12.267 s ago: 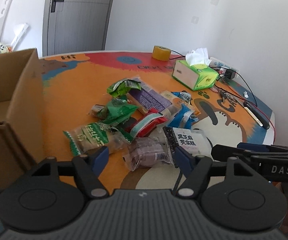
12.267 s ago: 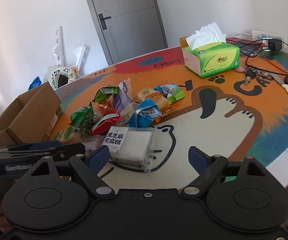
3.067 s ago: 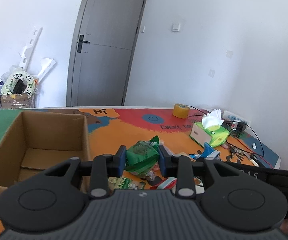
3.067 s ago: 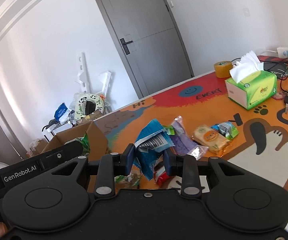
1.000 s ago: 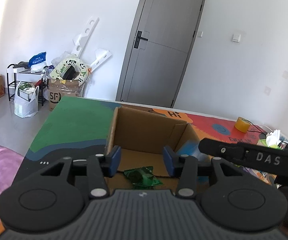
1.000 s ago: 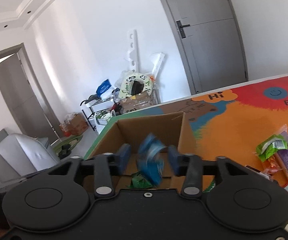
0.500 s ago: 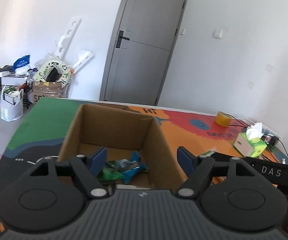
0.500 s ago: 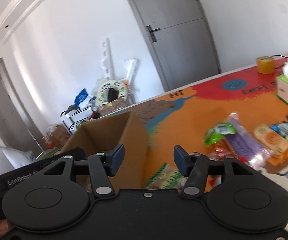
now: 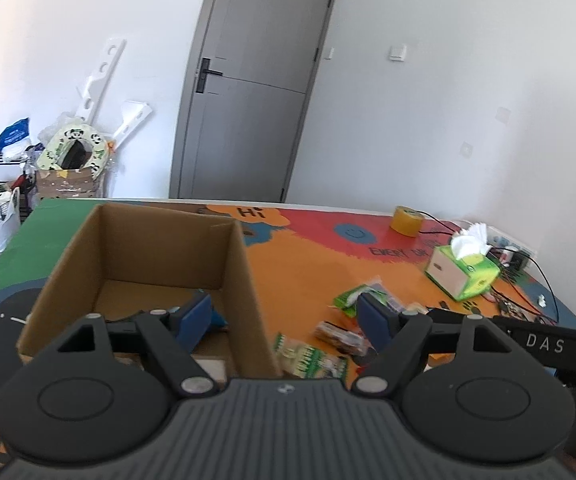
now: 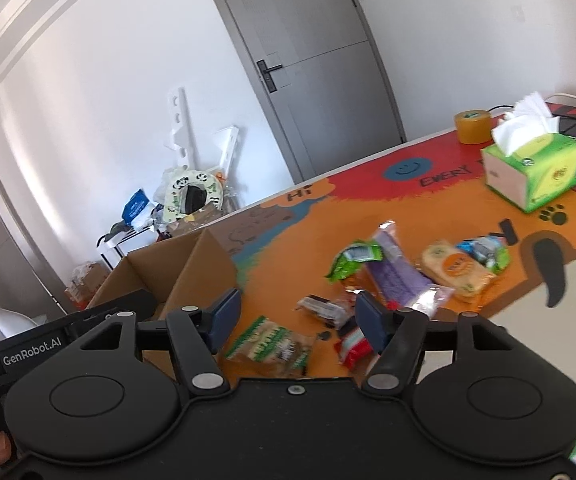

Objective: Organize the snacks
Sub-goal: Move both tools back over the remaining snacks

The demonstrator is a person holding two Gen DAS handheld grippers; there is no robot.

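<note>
L claw [image 9: 283,316] wide, empty; R claw [image 10: 298,318] opening, empty

We see bright, even daylight on both views. The fisheye bends the door [image 9: 255,92] and walls near the edges. Snack packets [image 10: 271,346] just ahead of the right gripper [image 10: 296,318] look motion-blurred.

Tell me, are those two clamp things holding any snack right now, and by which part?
Nothing is held. The left gripper is open and empty, the right gripper is opening with nothing between its fingers; the snacks lie on the table.
</note>
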